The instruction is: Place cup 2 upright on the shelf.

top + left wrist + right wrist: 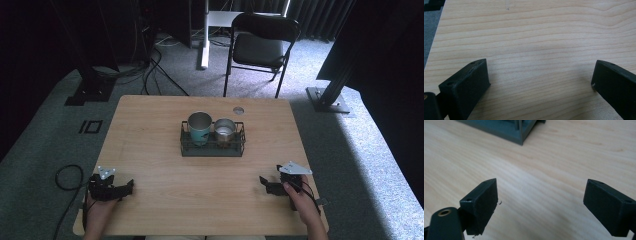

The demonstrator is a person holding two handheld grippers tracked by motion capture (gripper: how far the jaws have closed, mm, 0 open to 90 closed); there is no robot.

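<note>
Two metal cups stood side by side in a dark wire rack (212, 150) in the middle of the table (150, 130). The teal cup (199, 128) was taller; the silver cup (224, 131) was shorter. Both sets of tongs rested near the front edge, far from the cups. The left tongs (131, 187) were wide open and held nothing. The right tongs (261, 181) were wide open and empty too. The cups looked hard, light and slippery, so pinching one wall at the rim seemed best.
</note>
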